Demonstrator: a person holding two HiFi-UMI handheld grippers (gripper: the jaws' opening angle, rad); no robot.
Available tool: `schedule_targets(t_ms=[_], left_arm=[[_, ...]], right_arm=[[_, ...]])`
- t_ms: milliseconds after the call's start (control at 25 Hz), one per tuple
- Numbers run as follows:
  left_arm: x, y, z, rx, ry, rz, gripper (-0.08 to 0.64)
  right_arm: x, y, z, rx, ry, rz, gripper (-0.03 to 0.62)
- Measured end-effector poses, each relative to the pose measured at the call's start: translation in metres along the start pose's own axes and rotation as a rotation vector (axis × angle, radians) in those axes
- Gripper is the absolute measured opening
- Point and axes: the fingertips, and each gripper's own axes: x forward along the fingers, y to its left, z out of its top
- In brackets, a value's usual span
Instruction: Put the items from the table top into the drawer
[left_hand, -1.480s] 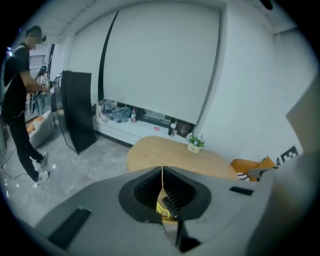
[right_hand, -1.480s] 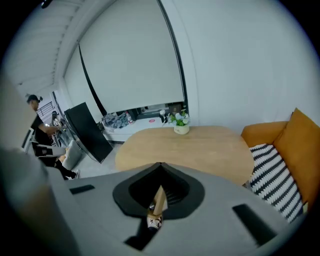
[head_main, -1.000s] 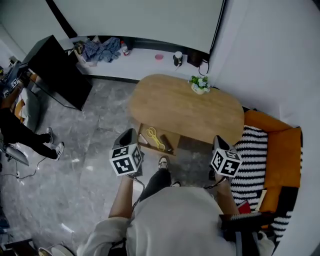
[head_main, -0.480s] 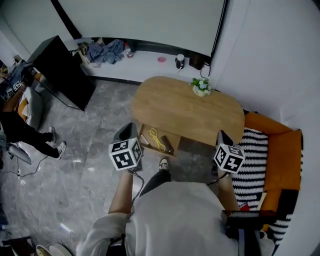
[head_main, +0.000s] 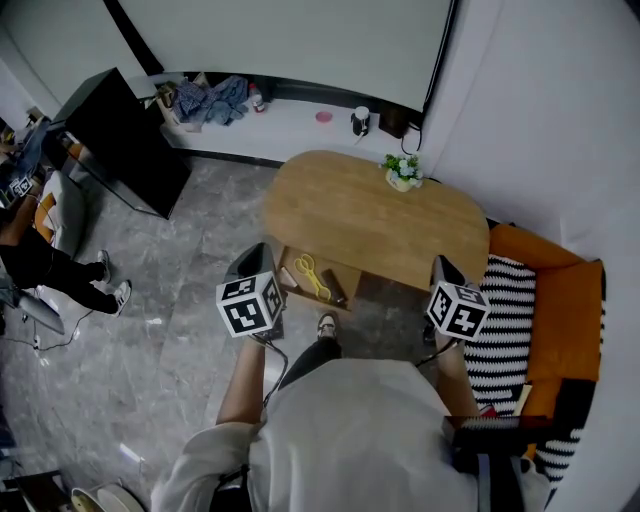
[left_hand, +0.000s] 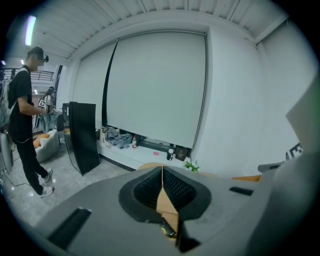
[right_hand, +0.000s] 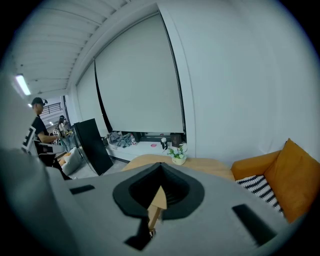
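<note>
Head view: left hand-held gripper (head_main: 256, 268) and right hand-held gripper (head_main: 443, 268) hang at the near side of the oval wooden bench (head_main: 350, 215), jaws pressed together, nothing between them. Yellow scissors (head_main: 308, 273) lie in the open drawer (head_main: 287, 262) below the bench edge. A small potted plant (head_main: 400, 171) stands on the bench.

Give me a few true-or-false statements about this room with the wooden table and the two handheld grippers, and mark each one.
1. The oval wooden table carries only a small potted plant with white flowers. True.
2. The table's drawer is closed. False: the drawer stands open, with yellow scissors inside.
3. The left gripper holds the scissors. False: the left gripper has its jaws together on nothing.
4. The right gripper has its jaws together. True.
5. An orange sofa stands beside the table. True.
</note>
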Motion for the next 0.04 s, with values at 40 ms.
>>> schedule_targets(t_ms=[40], left_arm=[[0.0000, -0.0009, -0.0008, -0.002, 0.002, 0.001, 0.014]], right_arm=[[0.0000, -0.0005, 0.0007, 0.000, 0.000, 0.001, -0.009]])
